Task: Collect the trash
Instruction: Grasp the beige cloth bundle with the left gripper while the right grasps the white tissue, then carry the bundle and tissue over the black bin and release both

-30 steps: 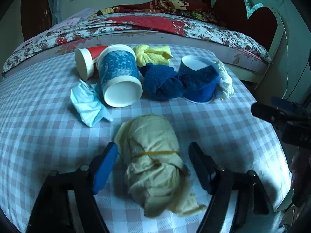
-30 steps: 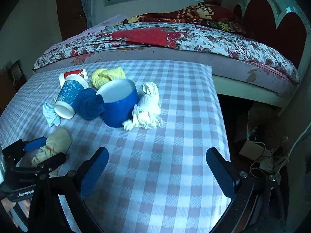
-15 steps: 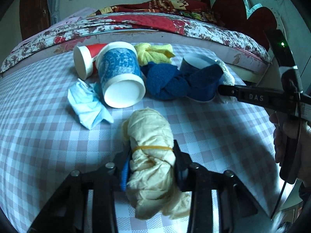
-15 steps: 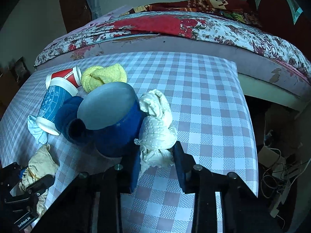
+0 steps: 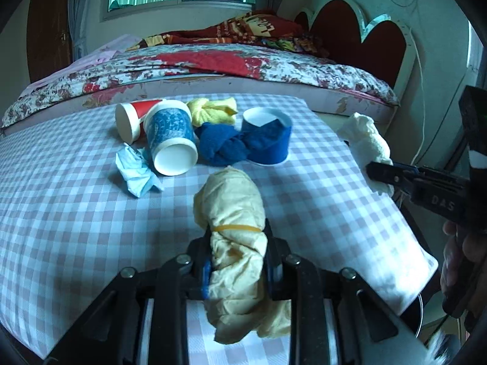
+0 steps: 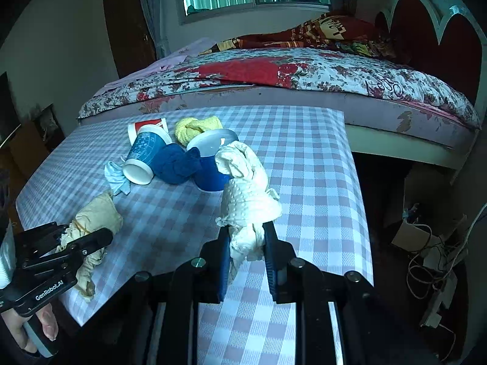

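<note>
We have the left gripper (image 5: 237, 261) clamped on a beige cloth bundle (image 5: 234, 213) bound with a yellow rubber band (image 5: 237, 228), near the front edge of the checked tablecloth (image 5: 61, 206); whether the bundle rests on the cloth or hangs just above it we cannot tell. Our right gripper (image 6: 246, 243) is pinched on a crumpled white paper towel (image 6: 246, 194), held up over the right side of the table. Beyond both lies a tight cluster: a crumpled light-blue tissue (image 5: 135, 172) touching a tipped blue-patterned paper cup (image 5: 172, 143), a red paper cup (image 5: 134, 118) on its side behind it, a knotted yellow cloth (image 5: 213, 111), and a knotted dark-blue cloth (image 5: 220, 146) pressed against an upright blue cup (image 5: 268, 140). In the right wrist view the paper towel hides part of that blue cup. A bed with a floral quilt (image 6: 304, 73) stands behind the table.
</note>
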Demonstrator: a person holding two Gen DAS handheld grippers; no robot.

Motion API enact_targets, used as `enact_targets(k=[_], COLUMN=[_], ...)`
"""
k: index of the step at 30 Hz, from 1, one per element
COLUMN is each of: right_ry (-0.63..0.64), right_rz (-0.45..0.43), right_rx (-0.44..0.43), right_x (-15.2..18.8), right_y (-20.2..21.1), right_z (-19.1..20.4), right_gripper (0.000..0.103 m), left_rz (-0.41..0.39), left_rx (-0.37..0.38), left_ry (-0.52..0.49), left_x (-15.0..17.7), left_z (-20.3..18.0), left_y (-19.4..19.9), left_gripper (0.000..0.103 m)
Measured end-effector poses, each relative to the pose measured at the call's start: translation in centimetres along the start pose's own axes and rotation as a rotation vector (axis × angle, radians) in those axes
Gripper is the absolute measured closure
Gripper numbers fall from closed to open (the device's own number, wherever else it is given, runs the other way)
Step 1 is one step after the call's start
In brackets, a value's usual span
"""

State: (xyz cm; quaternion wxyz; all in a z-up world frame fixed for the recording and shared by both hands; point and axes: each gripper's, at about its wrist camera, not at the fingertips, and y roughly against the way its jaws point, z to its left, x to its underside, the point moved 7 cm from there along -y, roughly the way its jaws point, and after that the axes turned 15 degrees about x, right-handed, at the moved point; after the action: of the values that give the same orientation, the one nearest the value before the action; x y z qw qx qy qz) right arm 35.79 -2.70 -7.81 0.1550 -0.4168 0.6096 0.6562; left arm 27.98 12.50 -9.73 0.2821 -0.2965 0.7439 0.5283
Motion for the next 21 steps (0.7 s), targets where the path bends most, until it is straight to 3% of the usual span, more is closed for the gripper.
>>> enact_targets(k=[10,21], right_ry=[-0.068,-0.144], right_rz=[-0.033,-0.034], right_rx=[0.016,0.069], right_x=[5.2,10.6], right_y=[8.0,13.3], right_z=[-2.3,-6.5], right_gripper=[0.082,0.082], left_rz=[-0.014,0.006], left_rx=[0.038,0.136], left_ry=[-0.069,-0.174], left_x=[2.0,4.7], left_z=[-5.3,-13.2], left_y=[3.5,4.5], left_gripper=[0.077,0.077])
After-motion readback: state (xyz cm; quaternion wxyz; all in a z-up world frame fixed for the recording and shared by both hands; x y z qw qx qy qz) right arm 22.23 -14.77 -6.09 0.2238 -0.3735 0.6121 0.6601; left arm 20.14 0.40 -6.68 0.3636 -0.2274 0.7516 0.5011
